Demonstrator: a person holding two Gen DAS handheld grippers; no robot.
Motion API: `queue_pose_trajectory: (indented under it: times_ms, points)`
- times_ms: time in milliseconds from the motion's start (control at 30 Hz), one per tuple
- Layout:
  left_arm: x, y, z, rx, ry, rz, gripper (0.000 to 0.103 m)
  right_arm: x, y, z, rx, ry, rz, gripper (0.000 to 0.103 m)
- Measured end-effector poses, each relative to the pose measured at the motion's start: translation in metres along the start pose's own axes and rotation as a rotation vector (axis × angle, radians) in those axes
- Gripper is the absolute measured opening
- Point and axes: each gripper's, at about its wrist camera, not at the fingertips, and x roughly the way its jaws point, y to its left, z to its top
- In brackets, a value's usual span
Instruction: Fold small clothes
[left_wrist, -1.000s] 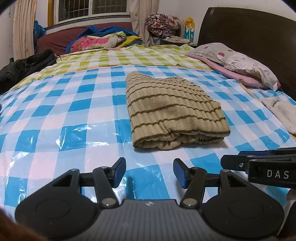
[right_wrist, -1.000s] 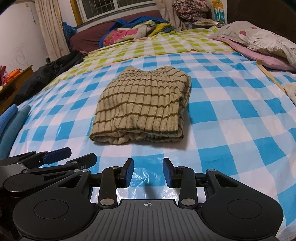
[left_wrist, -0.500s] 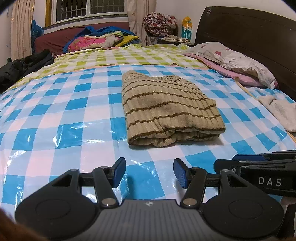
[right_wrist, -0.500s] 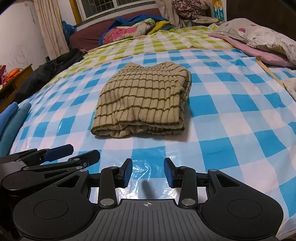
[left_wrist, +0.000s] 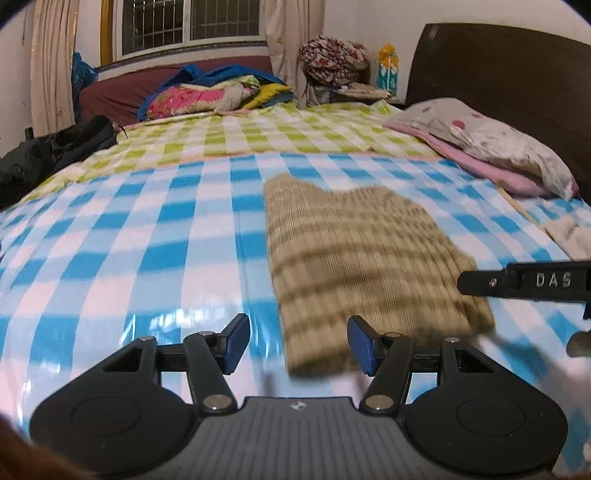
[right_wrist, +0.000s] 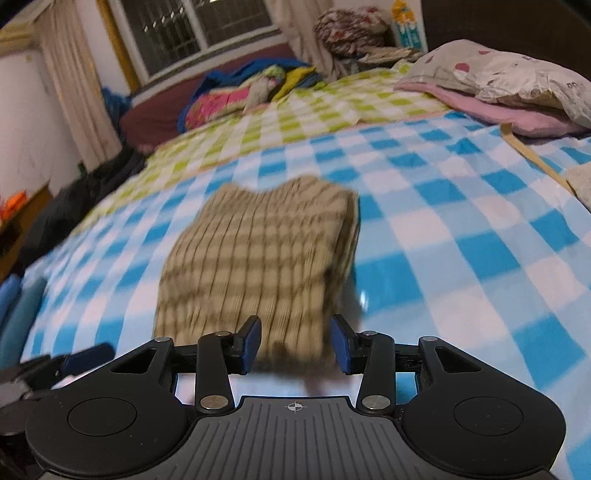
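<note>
A folded beige ribbed sweater with brown stripes (left_wrist: 365, 254) lies on the blue-and-white checked bed cover (left_wrist: 129, 258); it also shows in the right wrist view (right_wrist: 258, 258). My left gripper (left_wrist: 297, 345) is open, with the sweater's near left corner between its blue pads. My right gripper (right_wrist: 295, 345) is open, with the sweater's near right edge between its pads. The right gripper's side shows at the right of the left wrist view (left_wrist: 524, 282). Both views are motion-blurred.
Pillows (left_wrist: 498, 147) and a dark headboard (left_wrist: 517, 70) stand at the right. A pale cloth (left_wrist: 572, 236) lies at the right edge. A pile of colourful bedding (left_wrist: 214, 96) is at the far side, dark clothes (left_wrist: 48, 151) at the left.
Both grippers have moved forward to the sweater's near edge, which now lies between their pads. The right gripper's pads have opened wider.
</note>
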Motion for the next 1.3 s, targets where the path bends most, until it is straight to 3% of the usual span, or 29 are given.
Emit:
queue_pose_trajectory:
  times_ms: [233,433,567,967,1300]
  points:
    - [0.037,0.000,0.040,-0.008,-0.038,-0.003,0.068,0.045,-0.021,0.033,0.060,-0.016,0.010,0.042]
    - [0.064,-0.006,0.037,0.041,0.006,0.011,0.073,0.083,-0.027,0.038,0.058,0.016,0.019,0.042]
    - [0.067,-0.011,0.035,0.065,0.007,0.035,0.080,0.085,-0.025,0.040,0.031,0.008,0.001,0.041]
    - [0.056,-0.022,0.034,0.097,0.016,0.074,0.080,0.080,-0.021,0.038,-0.021,-0.007,-0.025,0.041]
    - [0.061,-0.021,0.025,0.087,0.071,0.079,0.080,0.078,-0.021,0.038,-0.049,-0.009,-0.034,0.041]
